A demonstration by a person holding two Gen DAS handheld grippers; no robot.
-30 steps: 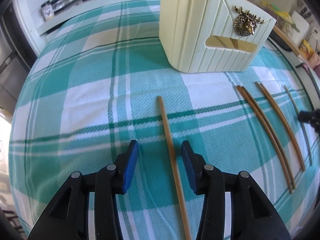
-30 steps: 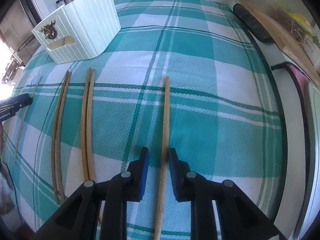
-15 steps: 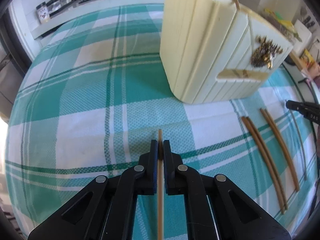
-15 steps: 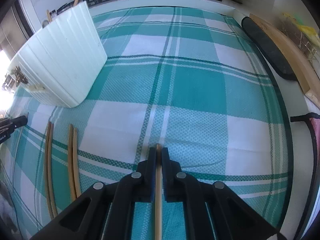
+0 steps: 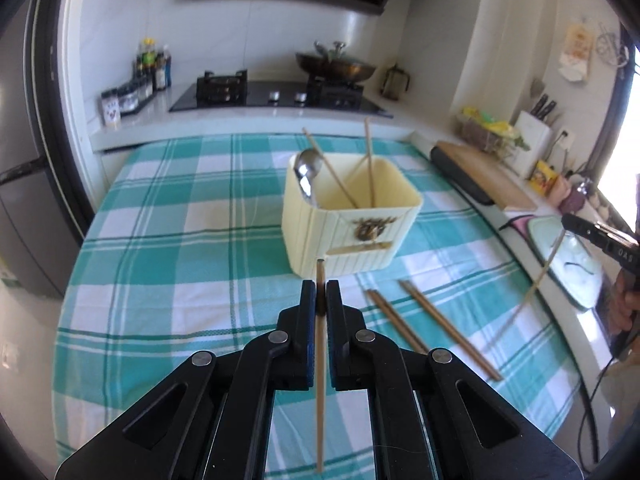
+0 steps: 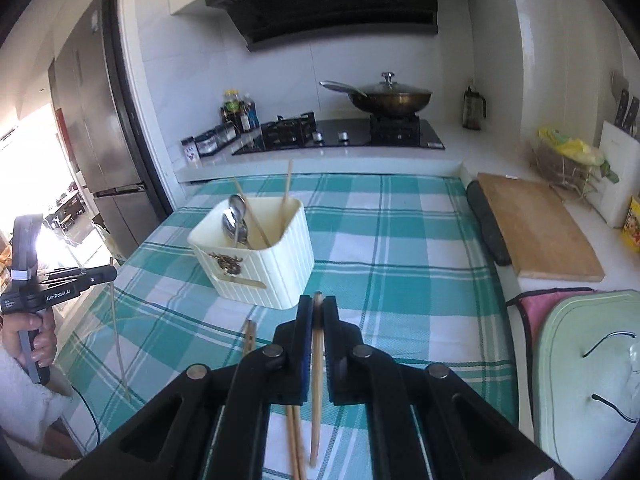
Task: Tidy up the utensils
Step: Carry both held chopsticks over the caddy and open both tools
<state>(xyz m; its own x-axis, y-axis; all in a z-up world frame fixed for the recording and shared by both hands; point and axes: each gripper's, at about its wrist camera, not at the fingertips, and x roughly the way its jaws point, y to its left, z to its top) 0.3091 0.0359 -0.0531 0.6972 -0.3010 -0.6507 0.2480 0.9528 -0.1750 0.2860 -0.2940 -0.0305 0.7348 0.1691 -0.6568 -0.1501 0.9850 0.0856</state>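
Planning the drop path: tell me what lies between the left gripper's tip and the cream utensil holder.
Only bare checked tablecloth, by the left wrist view, between the left gripper and utensil holder.

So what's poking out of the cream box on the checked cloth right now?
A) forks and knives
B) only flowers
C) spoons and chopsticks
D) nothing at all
C: in the right wrist view the cream box has shiny metal spoons leaning inside it, and thin wooden chopsticks stick up past its rim.
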